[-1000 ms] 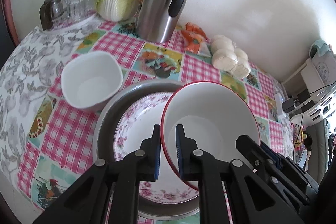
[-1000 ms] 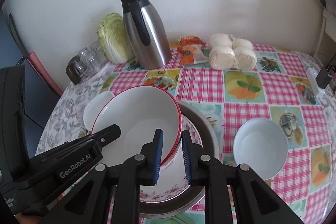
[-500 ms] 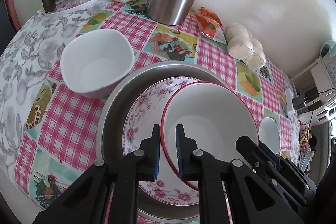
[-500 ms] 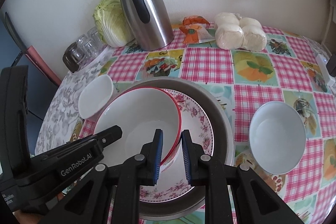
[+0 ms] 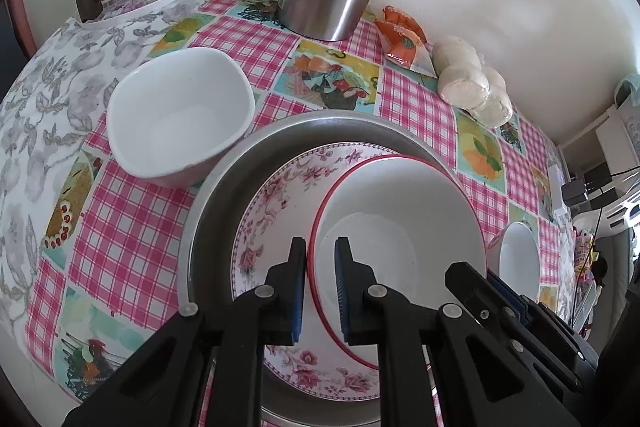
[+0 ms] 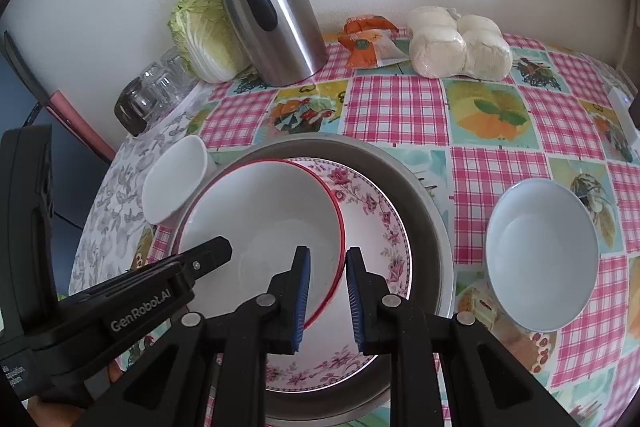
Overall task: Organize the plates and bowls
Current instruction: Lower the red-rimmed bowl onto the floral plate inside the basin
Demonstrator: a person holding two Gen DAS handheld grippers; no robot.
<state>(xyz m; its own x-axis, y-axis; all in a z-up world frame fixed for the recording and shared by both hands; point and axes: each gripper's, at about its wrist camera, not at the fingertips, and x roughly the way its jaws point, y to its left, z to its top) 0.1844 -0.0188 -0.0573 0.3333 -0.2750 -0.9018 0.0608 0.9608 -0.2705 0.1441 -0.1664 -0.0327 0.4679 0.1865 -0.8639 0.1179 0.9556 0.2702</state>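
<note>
Left claw [image 5: 320, 279] grips near-left rim of red-rimmed bowl [image 5: 400, 227]; right claw [image 6: 326, 291] grips its right rim. Bowl sits on flowered plate [image 6: 372, 211] inside metal pan [image 6: 428, 211]. White bowl [image 6: 542, 255] right of right claw on bench [image 6: 396, 107].

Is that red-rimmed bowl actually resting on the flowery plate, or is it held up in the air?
Cannot tell. The red-rimmed bowl overlaps the flowery plate in both wrist views, with both grippers straddling its rim, but neither view shows its underside.
</note>
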